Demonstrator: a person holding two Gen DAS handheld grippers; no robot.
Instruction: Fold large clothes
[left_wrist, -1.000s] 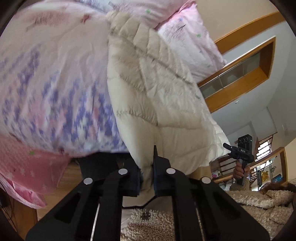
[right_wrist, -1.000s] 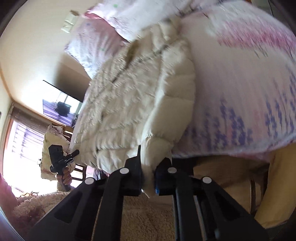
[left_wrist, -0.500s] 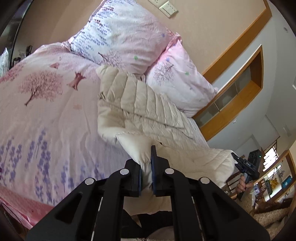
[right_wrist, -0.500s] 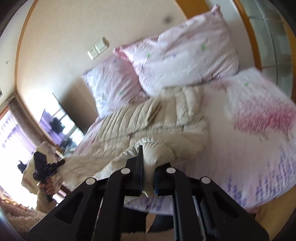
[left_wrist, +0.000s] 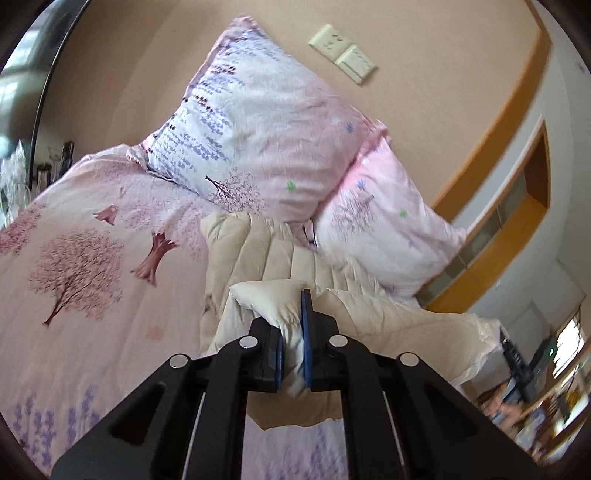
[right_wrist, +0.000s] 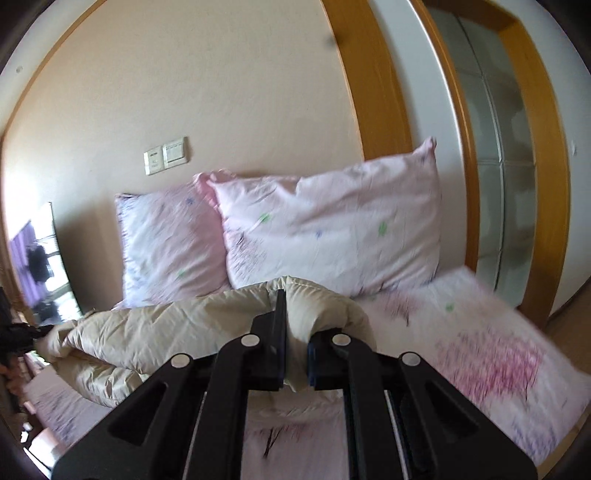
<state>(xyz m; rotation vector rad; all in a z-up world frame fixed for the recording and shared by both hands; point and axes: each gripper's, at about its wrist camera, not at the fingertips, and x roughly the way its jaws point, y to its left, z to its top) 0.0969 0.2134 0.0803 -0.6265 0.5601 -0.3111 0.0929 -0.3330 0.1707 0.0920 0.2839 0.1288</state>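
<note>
A cream quilted puffer jacket lies on the pink flowered bedspread, its upper part near the pillows. My left gripper is shut on a bunched edge of the jacket, held above the bed. My right gripper is shut on another bunched edge of the same jacket, also lifted over the bed. The held part folds back over the rest of the jacket. The right gripper shows dimly at the right edge of the left wrist view.
Two pink flowered pillows lean against the beige wall with a switch plate. A wooden door frame with frosted glass stands right of the bed. The bedspread runs to the right edge.
Both grippers have risen from below the bed's edge and moved toward the pillows, carrying the jacket's lower edge up and over its upper part. Both stayed shut on the jacket.
</note>
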